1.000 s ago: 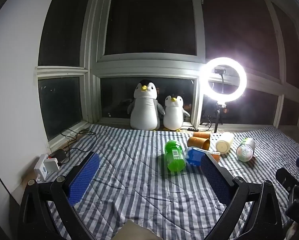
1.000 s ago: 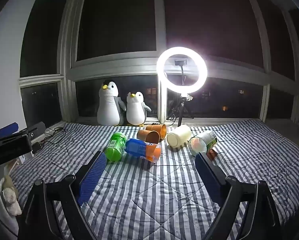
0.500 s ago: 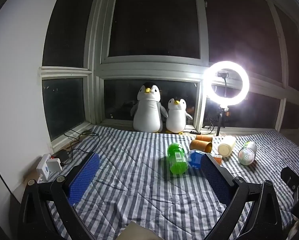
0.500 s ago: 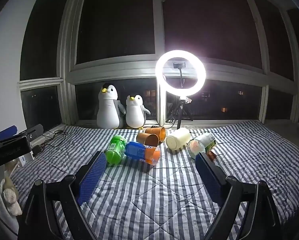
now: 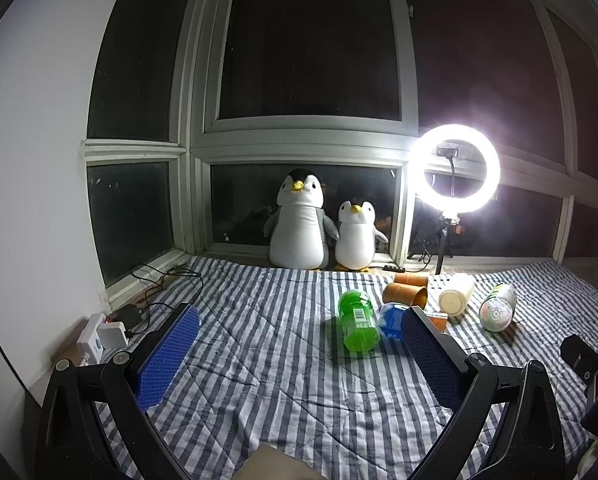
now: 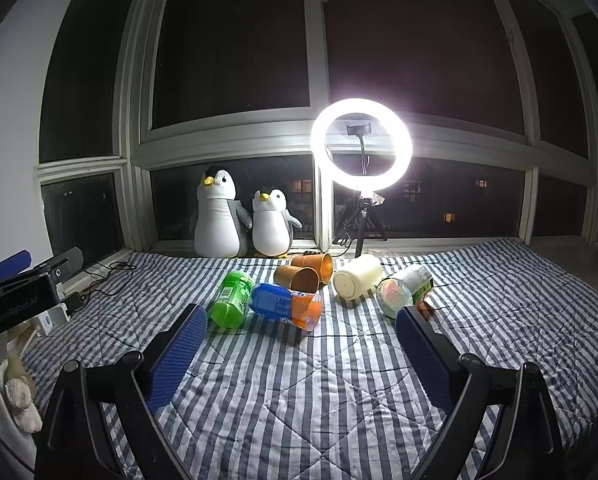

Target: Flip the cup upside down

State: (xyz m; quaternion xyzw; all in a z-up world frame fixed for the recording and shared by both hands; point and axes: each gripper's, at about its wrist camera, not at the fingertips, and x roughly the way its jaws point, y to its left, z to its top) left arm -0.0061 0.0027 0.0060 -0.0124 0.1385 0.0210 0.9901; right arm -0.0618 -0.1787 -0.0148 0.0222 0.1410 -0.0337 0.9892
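Several cups lie on their sides on the striped blanket (image 6: pixel 299 392): a green cup (image 6: pixel 232 299) (image 5: pixel 357 320), a blue and orange cup (image 6: pixel 286 306), two brown cups (image 6: pixel 298 277) (image 6: pixel 314 264) (image 5: pixel 403 294), a cream cup (image 6: pixel 357 282) (image 5: pixel 455 299) and a clear printed cup (image 6: pixel 403 290) (image 5: pixel 497 312). My left gripper (image 5: pixel 299 352) is open and empty, short of the green cup. My right gripper (image 6: pixel 301 348) is open and empty, short of the blue and orange cup.
Two plush penguins (image 6: pixel 219 218) (image 6: pixel 271 224) sit on the window sill. A lit ring light (image 6: pixel 361 144) on a tripod stands behind the cups. A power strip and cables (image 5: pixel 107 330) lie at the left wall.
Both views have tilted up slightly, so the cups sit lower in frame. Nothing on the blanket has moved, and both grippers stay open.
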